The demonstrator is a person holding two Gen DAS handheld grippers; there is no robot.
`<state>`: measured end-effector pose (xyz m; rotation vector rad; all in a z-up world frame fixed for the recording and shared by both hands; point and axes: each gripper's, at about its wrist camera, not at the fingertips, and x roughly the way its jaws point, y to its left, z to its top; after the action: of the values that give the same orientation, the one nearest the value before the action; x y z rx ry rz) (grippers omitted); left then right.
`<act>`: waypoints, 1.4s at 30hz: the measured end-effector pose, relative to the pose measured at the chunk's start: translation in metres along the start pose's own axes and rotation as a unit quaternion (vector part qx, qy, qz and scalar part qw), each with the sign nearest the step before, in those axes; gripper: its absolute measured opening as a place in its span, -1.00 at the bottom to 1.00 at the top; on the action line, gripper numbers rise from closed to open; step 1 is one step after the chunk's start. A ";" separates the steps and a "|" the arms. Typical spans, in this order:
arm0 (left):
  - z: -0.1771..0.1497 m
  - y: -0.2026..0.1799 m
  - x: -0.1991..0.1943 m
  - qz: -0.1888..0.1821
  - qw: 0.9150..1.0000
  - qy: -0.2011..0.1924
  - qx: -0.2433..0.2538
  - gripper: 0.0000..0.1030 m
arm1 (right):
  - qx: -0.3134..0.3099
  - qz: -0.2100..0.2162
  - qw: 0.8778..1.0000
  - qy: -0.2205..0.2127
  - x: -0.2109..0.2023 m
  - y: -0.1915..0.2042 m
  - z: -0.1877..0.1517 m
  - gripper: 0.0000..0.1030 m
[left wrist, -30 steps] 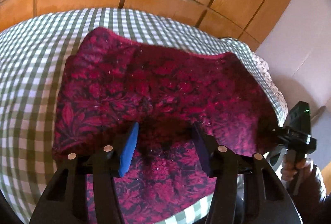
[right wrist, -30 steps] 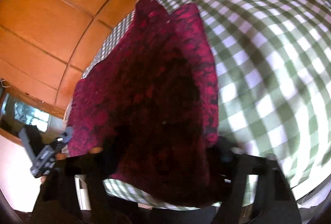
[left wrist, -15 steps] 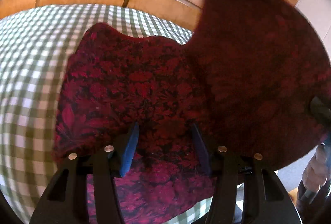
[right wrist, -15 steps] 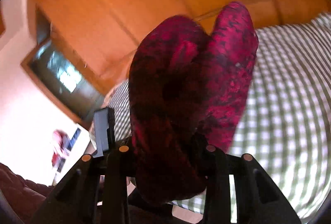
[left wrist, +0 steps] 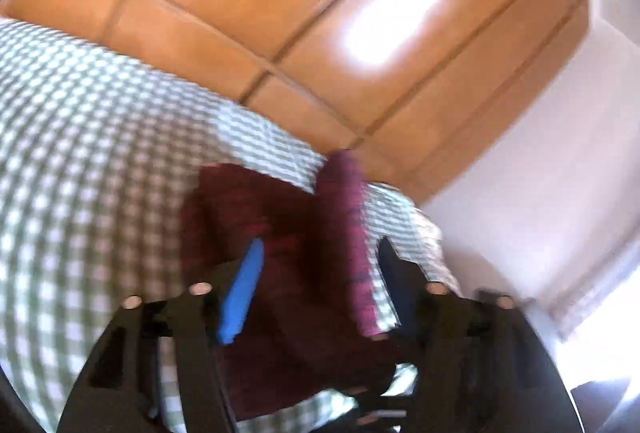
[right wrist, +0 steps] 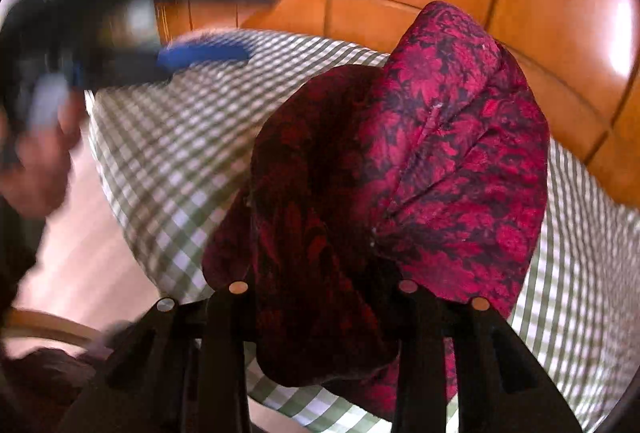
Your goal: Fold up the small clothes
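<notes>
A small dark red floral garment [right wrist: 440, 161] hangs bunched from my right gripper [right wrist: 324, 297], which is shut on it above the green-and-white checked cloth [right wrist: 180, 161]; the cloth hides the fingertips. In the left wrist view the garment [left wrist: 288, 265] shows blurred, lifted and seen edge-on between the fingers. My left gripper [left wrist: 320, 285] is open, its blue pad [left wrist: 242, 289] clear of the fabric. The left gripper also shows blurred at the upper left of the right wrist view [right wrist: 200, 57], held in a hand.
The checked cloth [left wrist: 80, 173] covers a table. Orange floor tiles [left wrist: 320, 13] lie beyond it. A white wall [left wrist: 540, 173] stands to the right of the table's end.
My right gripper has lifted the garment off the table and swung it up. My left gripper has moved quickly away and upward, off the fabric; both views are motion-blurred.
</notes>
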<state>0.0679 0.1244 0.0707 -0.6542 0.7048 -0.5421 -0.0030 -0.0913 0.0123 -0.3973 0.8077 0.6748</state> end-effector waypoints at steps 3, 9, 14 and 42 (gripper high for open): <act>0.006 -0.016 0.029 -0.020 0.999 0.036 0.018 0.44 | -0.016 -0.011 1.000 -0.013 0.002 0.006 -0.003 -0.23; 0.002 -0.028 0.093 0.027 0.989 0.131 0.055 -0.33 | -0.021 0.016 0.999 -0.040 -0.001 0.011 -0.009 0.41; 0.002 -0.018 0.106 0.078 0.985 0.143 0.064 -0.68 | 0.068 0.228 0.970 -0.052 -0.034 -0.039 -0.013 0.57; 0.005 0.041 0.014 0.122 0.991 0.046 -0.026 0.32 | 0.070 0.141 0.987 -0.007 0.045 -0.048 -0.017 0.46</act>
<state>0.0905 0.1443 0.0394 -0.5842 0.8753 -0.3299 0.0436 -0.1177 -0.0293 -0.1495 0.9011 0.8774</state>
